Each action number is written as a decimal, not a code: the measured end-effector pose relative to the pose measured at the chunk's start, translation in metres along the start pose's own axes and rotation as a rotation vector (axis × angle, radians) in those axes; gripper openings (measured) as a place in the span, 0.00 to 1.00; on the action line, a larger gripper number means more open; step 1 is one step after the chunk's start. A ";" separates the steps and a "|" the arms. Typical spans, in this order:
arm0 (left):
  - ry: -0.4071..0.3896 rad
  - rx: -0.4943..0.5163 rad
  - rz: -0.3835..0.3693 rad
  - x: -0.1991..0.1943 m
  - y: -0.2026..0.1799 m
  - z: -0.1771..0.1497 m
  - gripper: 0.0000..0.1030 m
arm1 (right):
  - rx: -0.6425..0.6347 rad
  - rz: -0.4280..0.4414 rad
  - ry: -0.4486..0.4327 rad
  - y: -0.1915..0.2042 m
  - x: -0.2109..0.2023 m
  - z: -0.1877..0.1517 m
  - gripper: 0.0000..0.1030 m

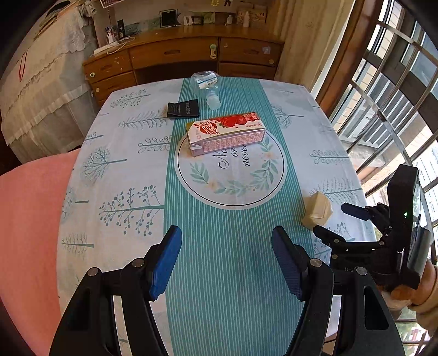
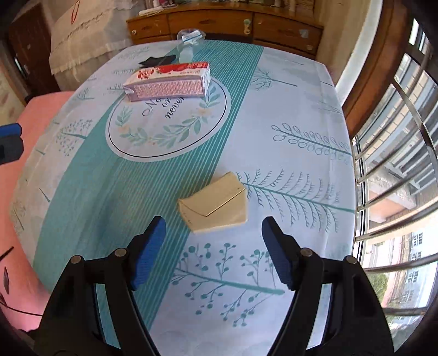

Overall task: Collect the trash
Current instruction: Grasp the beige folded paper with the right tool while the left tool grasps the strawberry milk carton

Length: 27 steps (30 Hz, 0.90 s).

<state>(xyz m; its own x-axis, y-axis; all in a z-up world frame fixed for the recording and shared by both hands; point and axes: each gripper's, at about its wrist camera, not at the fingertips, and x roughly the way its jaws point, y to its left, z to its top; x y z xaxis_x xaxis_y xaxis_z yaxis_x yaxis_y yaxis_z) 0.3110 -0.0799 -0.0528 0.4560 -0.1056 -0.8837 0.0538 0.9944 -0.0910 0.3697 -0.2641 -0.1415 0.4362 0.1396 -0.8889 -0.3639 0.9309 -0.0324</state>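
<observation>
A red and pink drink carton (image 1: 225,132) (image 2: 168,82) lies on its side in the middle of the table. Behind it lie a crushed clear plastic bottle (image 1: 206,85) (image 2: 189,41) and a black wrapper (image 1: 183,109) (image 2: 157,60). A folded beige paper piece (image 1: 317,210) (image 2: 215,205) sits near the right front. My left gripper (image 1: 226,235) is open above the striped runner, nothing between its fingers. My right gripper (image 2: 213,223) is open just short of the beige paper; in the left wrist view the right gripper (image 1: 332,219) hovers beside the paper, held by a hand (image 1: 410,290).
The table wears a teal and white cloth (image 1: 232,246) (image 2: 287,109). A wooden dresser (image 1: 191,54) (image 2: 232,24) stands beyond the far edge. Window bars (image 1: 397,82) (image 2: 397,164) run along the right. A pink surface (image 1: 30,232) (image 2: 16,219) lies to the left.
</observation>
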 end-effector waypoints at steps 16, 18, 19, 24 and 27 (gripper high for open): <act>0.046 -0.022 0.080 0.054 0.019 0.057 0.67 | -0.110 0.072 -0.050 -0.022 0.033 0.026 0.57; 0.037 0.011 0.091 0.060 0.019 0.071 0.67 | -0.094 0.065 -0.051 -0.025 0.034 0.032 0.57; 0.033 0.029 0.095 0.062 0.018 0.079 0.67 | -0.083 0.065 -0.051 -0.027 0.035 0.035 0.57; 0.008 0.178 0.135 0.084 0.009 0.118 0.67 | -0.003 0.082 -0.062 -0.040 0.044 0.059 0.57; 0.016 0.286 0.157 0.103 0.001 0.136 0.67 | 0.062 0.100 -0.074 -0.049 0.051 0.075 0.57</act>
<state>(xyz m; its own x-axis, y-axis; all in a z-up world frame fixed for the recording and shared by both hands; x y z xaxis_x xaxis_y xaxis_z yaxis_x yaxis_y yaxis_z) 0.4790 -0.0911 -0.0811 0.4643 0.0515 -0.8842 0.2326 0.9562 0.1778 0.4719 -0.2775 -0.1506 0.4602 0.2555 -0.8503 -0.3580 0.9298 0.0856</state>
